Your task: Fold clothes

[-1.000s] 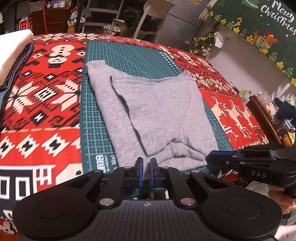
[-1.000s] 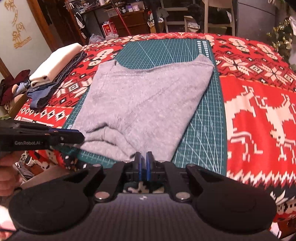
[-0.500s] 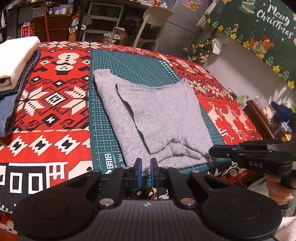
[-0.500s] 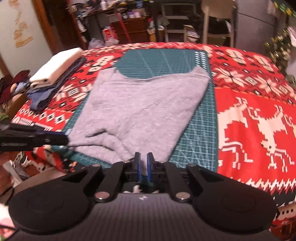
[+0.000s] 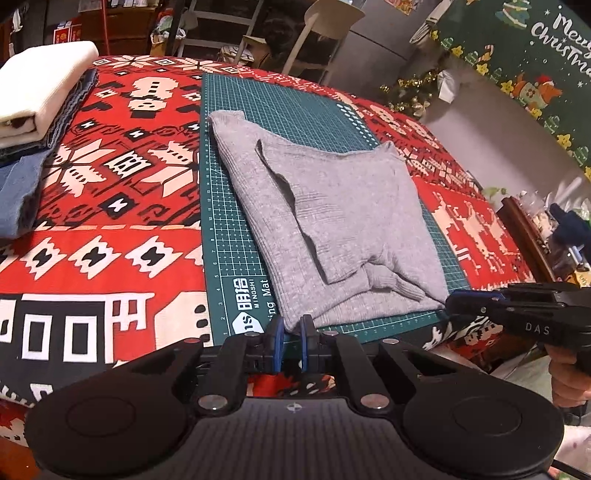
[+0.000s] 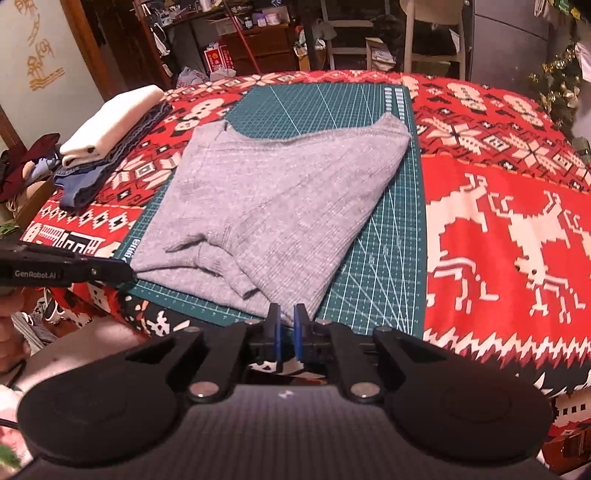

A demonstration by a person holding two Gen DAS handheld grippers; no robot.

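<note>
A grey sweater (image 5: 332, 206) (image 6: 277, 192) lies on the green cutting mat (image 5: 288, 99) (image 6: 391, 240), with its sides folded in and a sleeve cuff bunched near the front hem. My left gripper (image 5: 291, 326) sits at the sweater's near left corner, its blue pads almost together with the hem corner between them. The right gripper (image 6: 287, 319) is shut the same way on the near right corner. Each gripper also shows from the side in the other view, low at the table edge: left gripper (image 6: 125, 273), right gripper (image 5: 448, 301).
A red patterned tablecloth (image 5: 110, 192) covers the table. A stack of folded clothes, cream on top of blue (image 5: 40, 92) (image 6: 107, 122), sits at the far left. Chairs and shelves (image 6: 432, 33) stand behind the table. A hand (image 5: 565, 376) holds the right gripper.
Both views have drawn back and risen, so the sweater looks smaller and more of the table shows. The pads stay at the sweater's near corners with the same narrow gap.
</note>
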